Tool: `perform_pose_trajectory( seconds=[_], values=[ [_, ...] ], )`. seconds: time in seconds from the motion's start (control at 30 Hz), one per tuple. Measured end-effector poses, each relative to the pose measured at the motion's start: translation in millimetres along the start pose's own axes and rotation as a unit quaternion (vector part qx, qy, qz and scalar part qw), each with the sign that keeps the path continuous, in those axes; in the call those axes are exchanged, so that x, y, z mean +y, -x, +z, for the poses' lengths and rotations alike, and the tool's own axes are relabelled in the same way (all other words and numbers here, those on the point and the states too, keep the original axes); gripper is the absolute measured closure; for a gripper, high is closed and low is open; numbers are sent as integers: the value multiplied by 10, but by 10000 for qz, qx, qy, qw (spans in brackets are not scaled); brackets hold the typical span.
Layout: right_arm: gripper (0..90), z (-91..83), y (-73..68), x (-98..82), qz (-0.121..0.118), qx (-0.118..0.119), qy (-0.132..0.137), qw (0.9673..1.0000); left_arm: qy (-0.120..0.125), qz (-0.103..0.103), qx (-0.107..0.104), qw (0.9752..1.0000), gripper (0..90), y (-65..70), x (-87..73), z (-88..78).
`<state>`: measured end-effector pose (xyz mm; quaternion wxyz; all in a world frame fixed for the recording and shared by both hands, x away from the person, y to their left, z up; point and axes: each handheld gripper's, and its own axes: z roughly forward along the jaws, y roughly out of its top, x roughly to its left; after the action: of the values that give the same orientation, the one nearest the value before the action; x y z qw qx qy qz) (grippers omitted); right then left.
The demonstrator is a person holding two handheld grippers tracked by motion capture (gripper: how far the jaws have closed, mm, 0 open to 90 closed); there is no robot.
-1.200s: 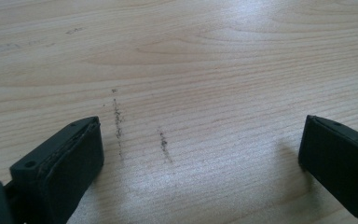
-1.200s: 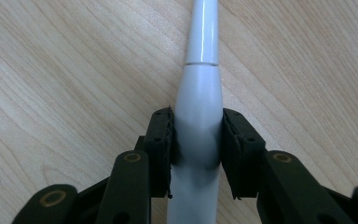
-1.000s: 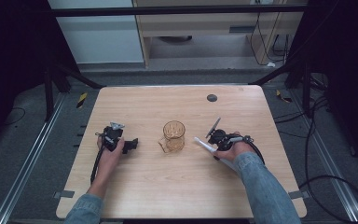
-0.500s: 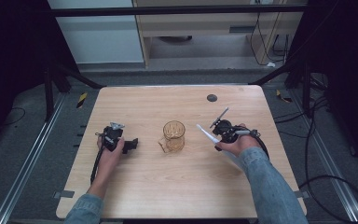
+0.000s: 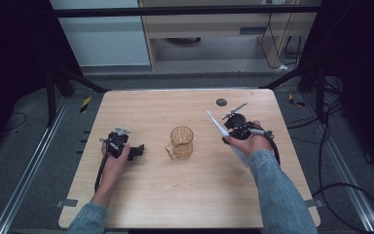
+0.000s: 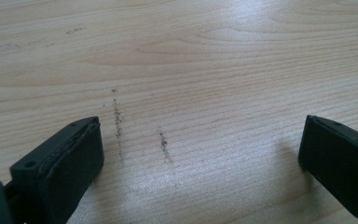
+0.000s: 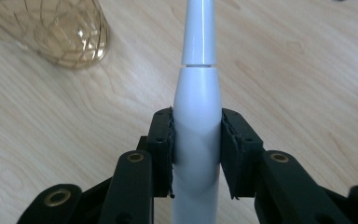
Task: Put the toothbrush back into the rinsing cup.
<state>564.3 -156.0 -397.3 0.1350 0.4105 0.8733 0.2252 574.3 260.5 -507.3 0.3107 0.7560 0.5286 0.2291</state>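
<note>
An amber glass mug [image 5: 181, 141] with a handle stands upright at the table's middle; it also appears at the upper left in the right gripper view [image 7: 70, 32]. My right gripper [image 5: 233, 130] is lifted above the table to the mug's right, shut on a white tapered stick [image 5: 216, 125] shaped like an electric toothbrush handle. Both pads press its thick part [image 7: 198, 93], and its thin end points up and toward the mug's side. My left gripper [image 5: 137, 151] rests on the wood left of the mug, open, with bare table between its jaws [image 6: 200, 140].
The wooden table [image 5: 185, 195] has a small black round mark [image 5: 221, 102] near its far edge. Dark pencil-like smudges [image 6: 163, 142] mark the wood by the left gripper. Metal frame legs and cables lie on the floor around the table.
The right hand has risen from the table with the white stick and drifted slightly away from the mug. The left hand and the mug have stayed put.
</note>
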Motion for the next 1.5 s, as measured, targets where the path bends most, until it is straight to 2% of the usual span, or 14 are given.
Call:
perform_pose_trajectory(
  seconds=[0.2,0.47,0.63,1.1,1.33,1.5],
  values=[
    [669,-29,-3,74,135,-91,478,9987,0,0,-1,10000,0,0,0,0],
    [669,-59,10,168,422,-139,983,9942,-2,5,0,10000,0,-1,0,0],
    [669,-98,15,239,472,-199,1238,9910,-3,5,1,10000,0,-1,0,0],
    [669,-169,-72,377,745,-263,1987,9769,0,10,8,10000,0,1,-2,-2],
    [669,-239,-139,488,701,-334,2196,9725,-5,12,1,10000,0,-1,0,-1],
    [669,-317,-231,647,621,-412,2440,9669,-4,15,2,10000,0,0,-1,-2]
  ],
)
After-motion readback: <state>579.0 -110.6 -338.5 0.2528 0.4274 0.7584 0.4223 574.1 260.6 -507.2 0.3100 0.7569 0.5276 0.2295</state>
